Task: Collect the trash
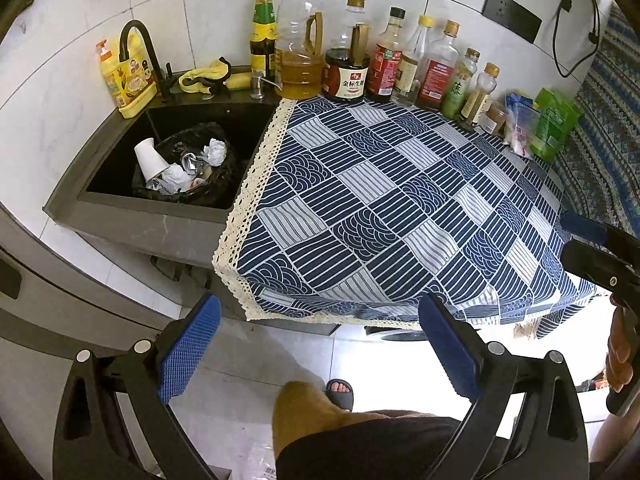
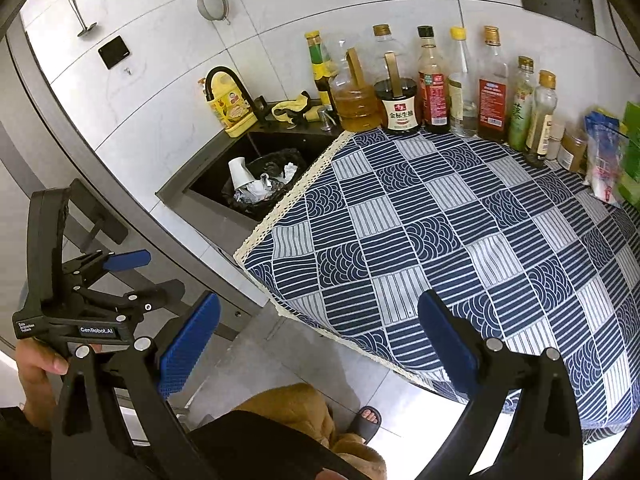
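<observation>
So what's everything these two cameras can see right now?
Cloth: one, blue and white check with a cream lace edge, covering the counter.
Bottles: about ten, oils and sauces, in a row along the wall.
Packets: a few, green and blue, at the cloth's far right corner.
Sink: one, black, left of the cloth.
Bag: one, black, in the sink, holding trash.
Cup: one, white, tipped in the bag.
Paper: several crumpled white wads, in the bag.
Soap: one yellow jug, behind the tap.
Rag: one, yellow, behind the sink.
Strainer: one, metal, hung on the wall.
Left claw: open, empty.
Right claw: open, empty.
</observation>
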A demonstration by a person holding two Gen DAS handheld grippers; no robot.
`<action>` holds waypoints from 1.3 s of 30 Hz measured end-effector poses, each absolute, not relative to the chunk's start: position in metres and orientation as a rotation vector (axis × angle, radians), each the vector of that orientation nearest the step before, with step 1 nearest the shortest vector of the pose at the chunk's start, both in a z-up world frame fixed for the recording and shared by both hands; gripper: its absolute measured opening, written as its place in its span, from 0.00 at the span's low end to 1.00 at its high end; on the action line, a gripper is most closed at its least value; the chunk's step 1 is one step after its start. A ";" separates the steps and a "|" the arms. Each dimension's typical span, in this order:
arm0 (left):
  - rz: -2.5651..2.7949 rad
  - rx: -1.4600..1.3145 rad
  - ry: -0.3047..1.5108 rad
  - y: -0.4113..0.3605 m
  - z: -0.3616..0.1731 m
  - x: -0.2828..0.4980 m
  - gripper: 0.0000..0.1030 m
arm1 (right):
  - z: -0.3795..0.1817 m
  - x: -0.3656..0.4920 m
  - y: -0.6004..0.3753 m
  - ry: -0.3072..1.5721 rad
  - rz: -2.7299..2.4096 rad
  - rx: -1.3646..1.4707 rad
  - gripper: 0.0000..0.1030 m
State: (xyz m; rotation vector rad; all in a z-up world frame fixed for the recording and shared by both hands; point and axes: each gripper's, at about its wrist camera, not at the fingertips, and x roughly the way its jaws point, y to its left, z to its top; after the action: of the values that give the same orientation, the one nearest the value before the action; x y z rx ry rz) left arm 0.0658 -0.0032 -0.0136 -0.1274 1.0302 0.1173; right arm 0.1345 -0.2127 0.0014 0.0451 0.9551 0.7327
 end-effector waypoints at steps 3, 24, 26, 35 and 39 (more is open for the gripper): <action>0.124 -0.129 1.029 -0.001 -0.014 0.060 0.93 | 0.001 0.128 -0.218 0.954 0.724 0.062 0.95; 0.144 -0.150 1.013 0.011 -0.012 0.044 0.93 | -0.003 0.121 -0.209 0.969 0.734 0.049 0.95; 0.145 -0.148 1.013 0.012 -0.012 0.043 0.93 | -0.004 0.121 -0.209 0.979 0.734 0.054 0.95; 0.141 -0.143 1.008 0.011 -0.011 0.044 0.93 | -0.005 0.121 -0.209 0.980 0.731 0.056 0.95; 0.145 -0.141 1.008 0.009 -0.011 0.044 0.93 | -0.006 0.121 -0.212 0.987 0.730 0.061 0.95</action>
State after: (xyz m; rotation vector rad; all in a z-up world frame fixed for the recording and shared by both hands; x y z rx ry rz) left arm 0.0444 0.0085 -0.0107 -0.1409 1.0076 0.1453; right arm 0.1210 -0.2122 -0.0064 0.0609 0.9866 0.7299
